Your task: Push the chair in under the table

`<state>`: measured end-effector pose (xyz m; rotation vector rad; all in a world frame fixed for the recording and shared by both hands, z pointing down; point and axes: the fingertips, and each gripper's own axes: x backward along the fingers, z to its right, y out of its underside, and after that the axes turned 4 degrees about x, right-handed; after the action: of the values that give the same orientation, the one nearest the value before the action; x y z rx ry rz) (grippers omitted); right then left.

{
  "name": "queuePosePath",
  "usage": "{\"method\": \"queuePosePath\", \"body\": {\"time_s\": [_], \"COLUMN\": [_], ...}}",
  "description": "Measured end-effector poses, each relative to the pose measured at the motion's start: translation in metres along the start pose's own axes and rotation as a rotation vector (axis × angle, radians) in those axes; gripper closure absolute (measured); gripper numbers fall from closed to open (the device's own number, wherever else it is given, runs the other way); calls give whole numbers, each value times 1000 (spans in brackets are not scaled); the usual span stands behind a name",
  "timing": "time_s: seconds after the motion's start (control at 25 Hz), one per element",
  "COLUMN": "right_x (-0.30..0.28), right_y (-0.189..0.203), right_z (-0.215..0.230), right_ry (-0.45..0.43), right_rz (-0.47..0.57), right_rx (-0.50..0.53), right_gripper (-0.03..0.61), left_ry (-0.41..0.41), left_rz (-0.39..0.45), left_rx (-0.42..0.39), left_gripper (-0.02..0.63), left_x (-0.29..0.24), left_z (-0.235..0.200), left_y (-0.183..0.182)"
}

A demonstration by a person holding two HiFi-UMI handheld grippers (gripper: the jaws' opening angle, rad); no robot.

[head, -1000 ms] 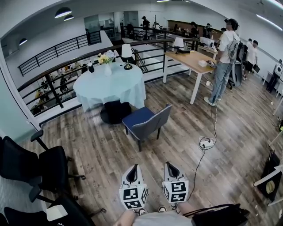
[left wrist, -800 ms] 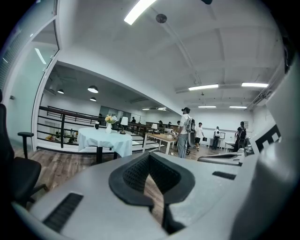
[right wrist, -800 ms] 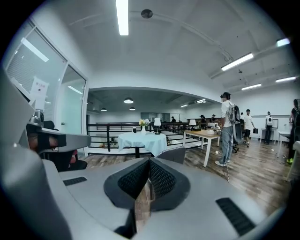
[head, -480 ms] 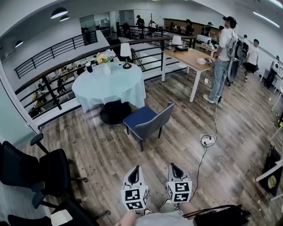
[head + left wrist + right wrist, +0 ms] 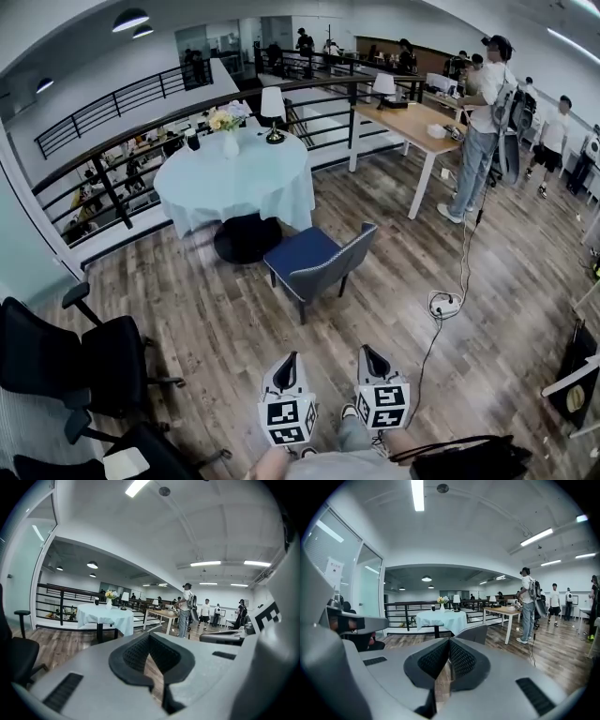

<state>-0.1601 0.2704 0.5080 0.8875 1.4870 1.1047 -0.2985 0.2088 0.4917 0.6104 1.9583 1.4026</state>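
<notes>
Both grippers, left (image 5: 288,366) and right (image 5: 372,359), are closed tight and hold nothing, far from the chair (image 5: 316,264) by the table (image 5: 234,178).

Pale, smooth cloth drapes the round table (image 5: 251,187); the chair (image 5: 302,253) wears blue and grey woven fabric, on a matt wood-plank floor (image 5: 217,328) before a dark metal railing (image 5: 111,195).

The room is brightly and evenly lit by ceiling strip lights (image 5: 417,494). Straight lines are bent toward the edges, and black corners are left in both gripper views.
</notes>
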Motion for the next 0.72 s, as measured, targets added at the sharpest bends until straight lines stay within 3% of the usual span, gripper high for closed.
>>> {"method": "queuePosePath", "body": {"time_s": [0.72], "right_x": [-104], "right_y": [-27], "right_z": [103], "right_ry": [-104], "right_rz": [-34], "right_rx": [18], "right_gripper": [561], "left_ry": [-86], "left_rz": [-1], "left_rx": [4], "left_gripper": [617], "left_x": [-134], "left_z": [32], "left_y": [-24]}}
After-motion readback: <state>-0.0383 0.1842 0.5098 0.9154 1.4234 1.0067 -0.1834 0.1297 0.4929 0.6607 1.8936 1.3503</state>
